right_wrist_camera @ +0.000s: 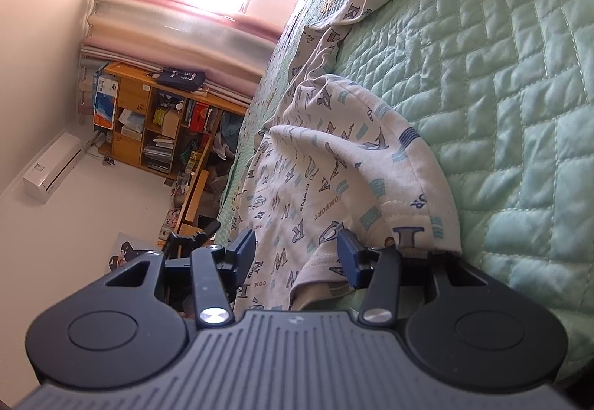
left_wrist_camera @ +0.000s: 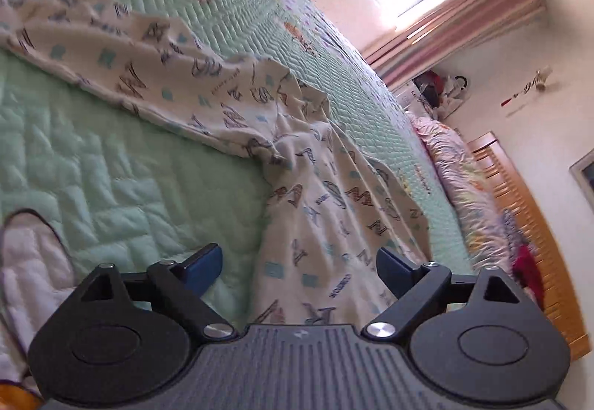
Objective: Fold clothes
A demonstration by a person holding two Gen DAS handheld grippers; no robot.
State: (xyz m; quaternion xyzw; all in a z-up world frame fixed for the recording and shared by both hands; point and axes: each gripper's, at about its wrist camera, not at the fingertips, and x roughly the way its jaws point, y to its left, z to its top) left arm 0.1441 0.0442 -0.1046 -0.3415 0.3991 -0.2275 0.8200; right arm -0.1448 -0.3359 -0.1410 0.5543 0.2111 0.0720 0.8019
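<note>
A white garment point(left_wrist_camera: 222, 90) printed with letters and small teal squares lies crumpled across the mint green quilt point(left_wrist_camera: 92, 168). In the left wrist view one part runs up to the left and another runs down towards the camera. My left gripper point(left_wrist_camera: 297, 256) hovers over that nearer part, open wide, its blue pads point(left_wrist_camera: 208, 261) clear of the cloth. In the right wrist view the garment point(right_wrist_camera: 334, 157) bunches up at the quilt's point(right_wrist_camera: 519, 94) edge. My right gripper point(right_wrist_camera: 297, 250) is half open with cloth lying between its fingers and a hem draped over the right finger point(right_wrist_camera: 349, 257). No pinch shows.
Pink rolled bedding point(left_wrist_camera: 456, 168) and a wooden headboard point(left_wrist_camera: 519, 205) lie beyond the quilt. A bright window with pink curtains point(left_wrist_camera: 445, 23) is behind. Off the bed's side stand a cluttered wooden shelf point(right_wrist_camera: 159, 120) and a white air-conditioning unit point(right_wrist_camera: 52, 165).
</note>
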